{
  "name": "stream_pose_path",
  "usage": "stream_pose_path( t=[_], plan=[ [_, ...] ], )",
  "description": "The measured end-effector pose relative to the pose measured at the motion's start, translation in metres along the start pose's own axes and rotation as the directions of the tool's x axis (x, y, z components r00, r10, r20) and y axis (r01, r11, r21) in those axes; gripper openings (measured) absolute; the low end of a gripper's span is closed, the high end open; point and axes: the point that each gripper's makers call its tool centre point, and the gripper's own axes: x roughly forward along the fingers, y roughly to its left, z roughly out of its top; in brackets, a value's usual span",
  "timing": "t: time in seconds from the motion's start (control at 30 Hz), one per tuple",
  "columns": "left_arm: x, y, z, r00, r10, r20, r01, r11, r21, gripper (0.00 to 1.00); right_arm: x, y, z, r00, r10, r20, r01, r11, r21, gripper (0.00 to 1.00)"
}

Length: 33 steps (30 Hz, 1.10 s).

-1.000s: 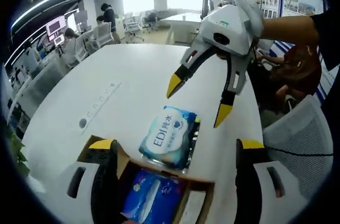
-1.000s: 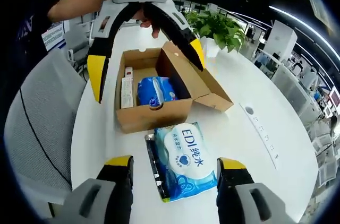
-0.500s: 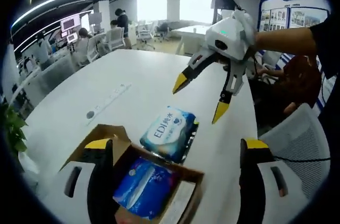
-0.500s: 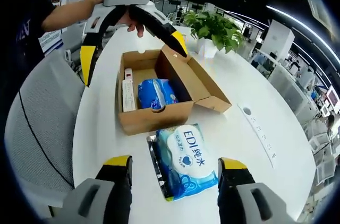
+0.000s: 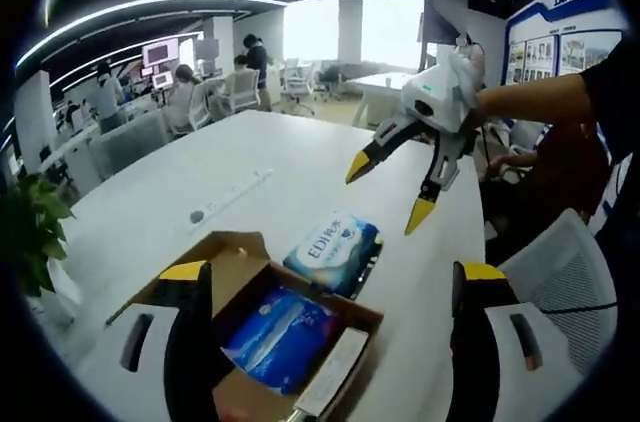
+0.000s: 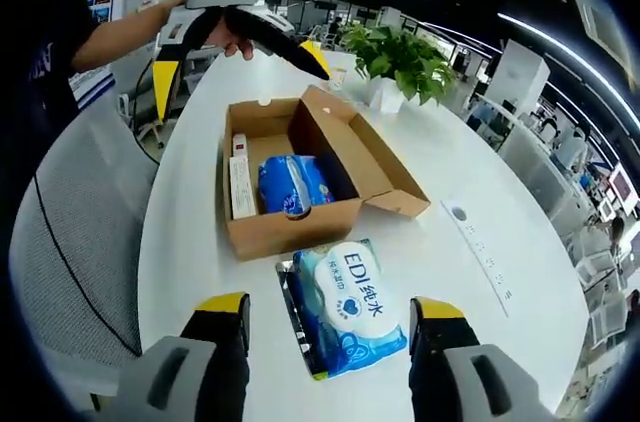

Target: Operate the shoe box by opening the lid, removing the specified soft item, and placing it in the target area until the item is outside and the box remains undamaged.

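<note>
An open cardboard shoe box (image 6: 290,232) stands on the white table (image 6: 190,192), its lid (image 6: 365,157) folded back. Inside lie a blue soft pack (image 6: 290,182) and a flat white item (image 6: 240,187). A blue-and-white wipes pack (image 6: 350,307) marked EDI lies on the table just outside the box, between the jaws of my open right gripper (image 6: 330,307), untouched. My left gripper (image 6: 237,67) hangs open above the box's far side. In the left gripper view, the left gripper (image 5: 332,272) is open over the box (image 5: 365,314), with the blue pack (image 5: 280,327), the wipes pack (image 5: 333,252) and the open right gripper (image 5: 390,192) beyond.
A potted plant (image 6: 400,57) stands on the table past the box. A power strip (image 6: 480,247) is set into the tabletop. A grey mesh chair (image 6: 70,262) stands at the table's edge. People sit at desks (image 5: 180,92) in the background.
Both grippers have drawn back and up from the box, still open. The left gripper now sits farther beyond the box. The wipes pack and box have stayed put.
</note>
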Motion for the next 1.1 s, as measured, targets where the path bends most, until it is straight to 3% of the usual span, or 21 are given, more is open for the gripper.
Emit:
stream_pose_path(
  t=[0.2,0.27,0.5,0.77,1.1],
  plan=[
    [-0.021,-0.001,-0.012,0.999,0.03,0.025,-0.029,0.999,-0.03,0.99,0.002,0.003,0.007,1.0,-0.012,-0.016,0.012,0.999,-0.041,0.61],
    [-0.028,0.001,-0.007,0.995,0.058,0.084,-0.053,0.997,-0.053,0.99,0.003,0.007,0.01,1.0,-0.001,-0.008,0.0,0.999,-0.043,0.61],
    [-0.05,0.009,-0.011,0.991,0.099,0.092,-0.093,0.993,-0.074,0.99,0.007,0.006,0.015,1.0,-0.009,-0.018,0.008,0.998,-0.066,0.61],
    [-0.073,0.002,-0.007,0.976,0.148,0.161,-0.137,0.987,-0.079,0.98,0.014,0.006,0.024,1.0,-0.025,-0.014,0.023,0.996,-0.092,0.53],
    [-0.088,-0.005,-0.026,0.972,0.177,0.155,-0.163,0.982,-0.099,0.99,0.028,0.006,0.026,0.998,-0.057,-0.032,0.054,0.994,-0.093,0.55]
  ],
)
